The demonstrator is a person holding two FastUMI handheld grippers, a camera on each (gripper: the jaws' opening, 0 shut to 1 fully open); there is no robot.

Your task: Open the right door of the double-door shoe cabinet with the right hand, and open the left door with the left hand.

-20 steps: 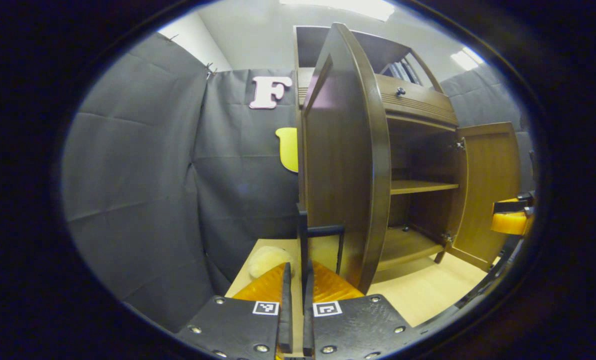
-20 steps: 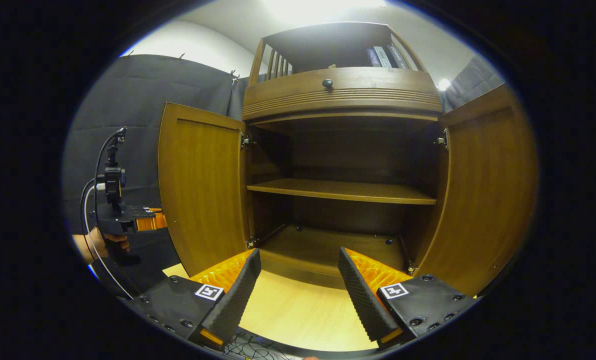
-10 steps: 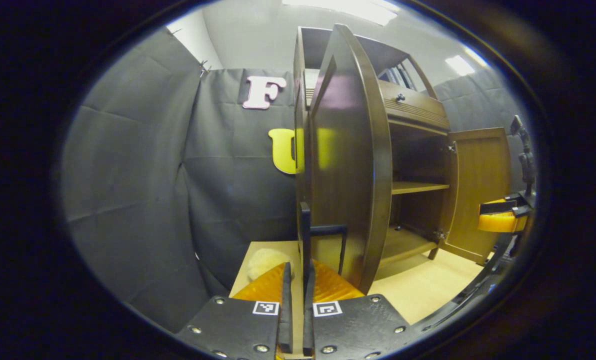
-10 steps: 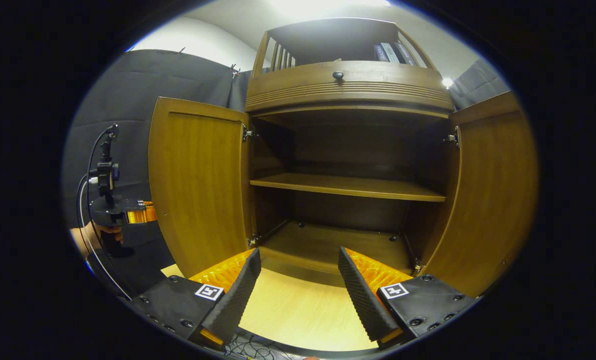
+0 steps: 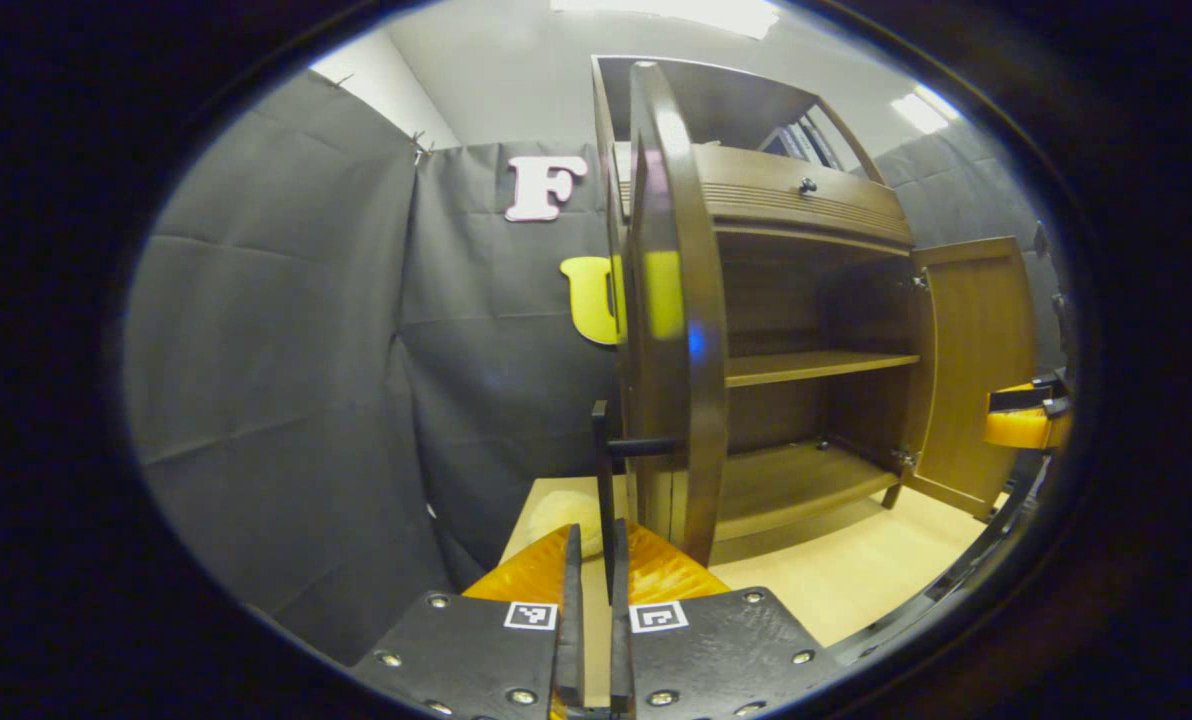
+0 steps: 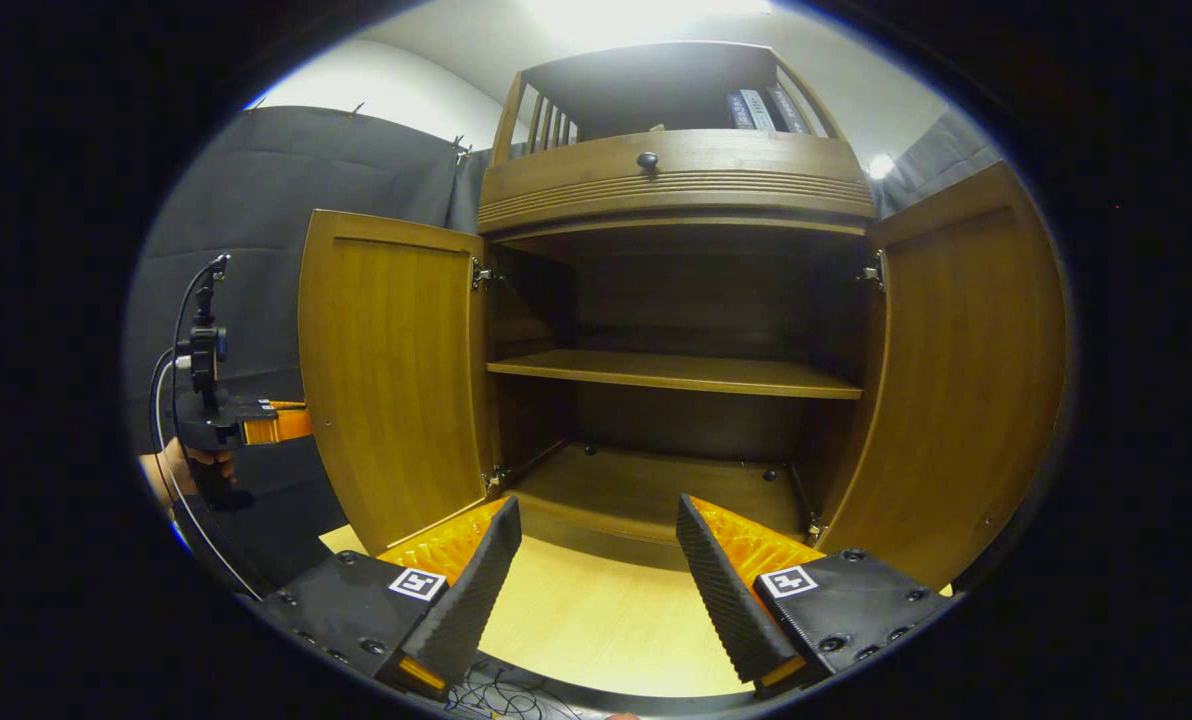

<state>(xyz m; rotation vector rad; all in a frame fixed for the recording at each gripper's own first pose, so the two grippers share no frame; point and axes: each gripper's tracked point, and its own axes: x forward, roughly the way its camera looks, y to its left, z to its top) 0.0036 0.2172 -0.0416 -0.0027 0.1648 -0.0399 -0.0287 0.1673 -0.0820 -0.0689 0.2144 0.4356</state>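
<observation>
Reading the right gripper view from left to right: at nine o'clock the left gripper [image 6: 286, 425], carried in a person's hand [image 6: 171, 475], is sitting just beside the outer edge of the left door [image 6: 391, 370]. That door is standing swung well out from the shoe cabinet [image 6: 671, 185], its inner face turned toward the camera. At the centre the cabinet interior is lying exposed, with one shelf [image 6: 671, 373] running across it. At three o'clock the right door [image 6: 961, 375] is likewise standing wide open. At six o'clock the right gripper [image 6: 598, 590] is hovering with its fingers spread far apart and nothing between them, apart from both doors.

In the left gripper view the left door [image 5: 671, 300] is appearing nearly edge-on at twelve o'clock, and its handle [image 5: 606, 470], a dark bar, is rising directly out of the narrow slit between the left gripper [image 5: 593, 610] fingers at six o'clock. The fingers are drawn almost together and appear to be pinching the bar. The right door [image 5: 971, 360] is showing open at three o'clock, with the right gripper [image 5: 1021, 420] just beside it.

Judged from these positions, both doors are already open; what appears to be left is for the left gripper to let go of the handle and draw back.
</observation>
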